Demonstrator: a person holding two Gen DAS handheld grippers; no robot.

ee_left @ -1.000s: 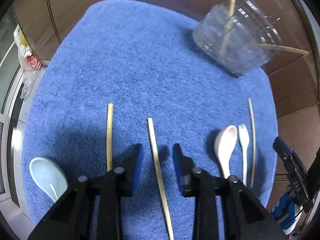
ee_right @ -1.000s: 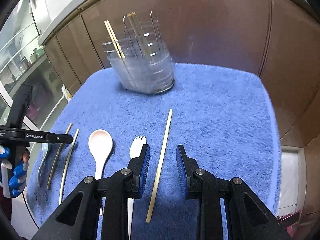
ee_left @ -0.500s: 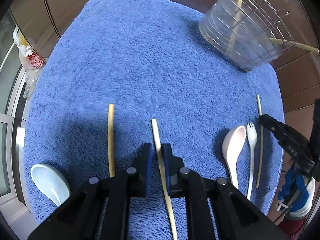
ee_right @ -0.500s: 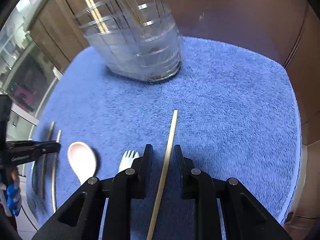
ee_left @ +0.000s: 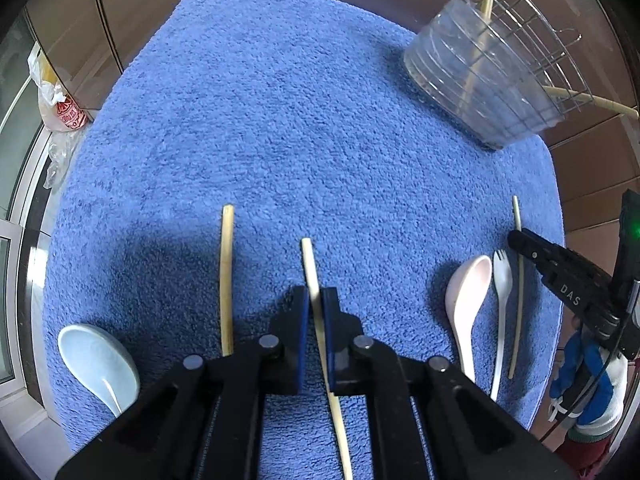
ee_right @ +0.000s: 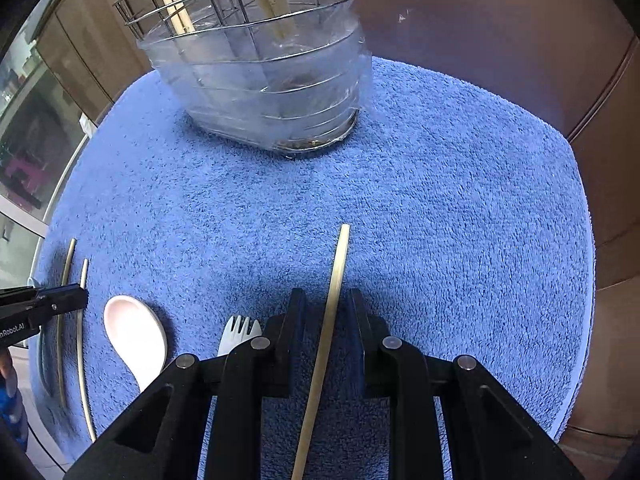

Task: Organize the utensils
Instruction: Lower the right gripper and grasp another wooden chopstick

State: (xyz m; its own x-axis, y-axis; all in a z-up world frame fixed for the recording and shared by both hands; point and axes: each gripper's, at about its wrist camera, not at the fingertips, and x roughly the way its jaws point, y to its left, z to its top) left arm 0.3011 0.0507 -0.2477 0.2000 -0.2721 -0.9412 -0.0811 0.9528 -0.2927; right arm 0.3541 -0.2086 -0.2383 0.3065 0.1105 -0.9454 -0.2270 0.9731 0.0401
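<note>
A thin pale chopstick [ee_left: 316, 304] lies on the blue mat [ee_left: 280, 120], pinched between the left gripper's [ee_left: 315, 302] closed pads. The right gripper [ee_right: 326, 304], jaws narrowly apart, straddles another chopstick [ee_right: 334, 292]; the holder [ee_right: 264, 76] stands at 11 o'clock
</note>
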